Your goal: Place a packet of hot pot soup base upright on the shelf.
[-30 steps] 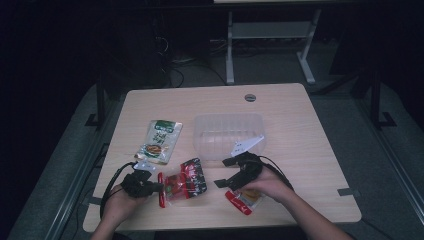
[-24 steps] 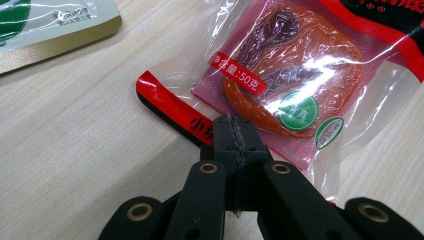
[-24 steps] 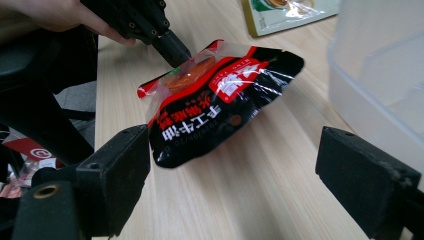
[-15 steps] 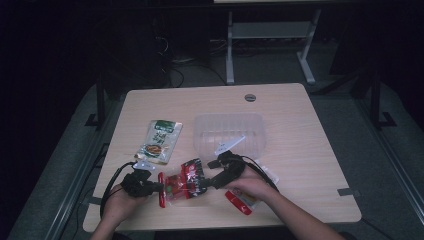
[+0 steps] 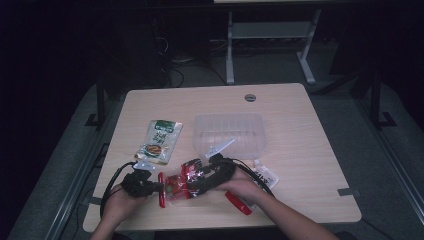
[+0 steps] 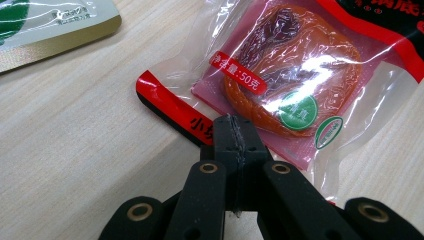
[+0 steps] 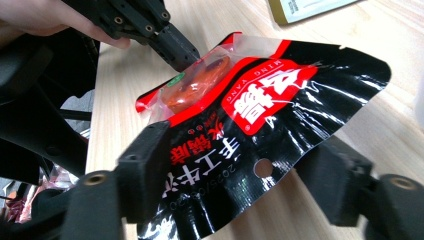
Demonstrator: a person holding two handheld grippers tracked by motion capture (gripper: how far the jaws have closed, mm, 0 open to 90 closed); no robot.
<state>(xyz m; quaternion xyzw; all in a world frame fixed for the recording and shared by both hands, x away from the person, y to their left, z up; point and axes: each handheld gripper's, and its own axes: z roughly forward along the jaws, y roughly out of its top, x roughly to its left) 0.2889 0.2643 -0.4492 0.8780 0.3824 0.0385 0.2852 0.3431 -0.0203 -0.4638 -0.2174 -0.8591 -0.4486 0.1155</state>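
Left tool [image 5: 150,187] in the high view pinches the near-left end of the red-and-black sauce packet [image 5: 186,182], which lies on the tabletop [image 5: 310,150] near its front edge; the right tool [image 5: 202,181] reaches in from the packet's other end, both forearms coming up from below. Behind lie a green pouch [image 5: 159,142] and a clear plastic tray [image 5: 230,136]. From the left gripper view, the left tool [image 6: 235,135] is clamped together on the packet's [image 6: 295,85] clear sealed edge. From the right gripper view, the right tool [image 7: 240,170] straddles the packet's [image 7: 260,110] black end, its jaws having just been closing, still apart and not yet pressing.
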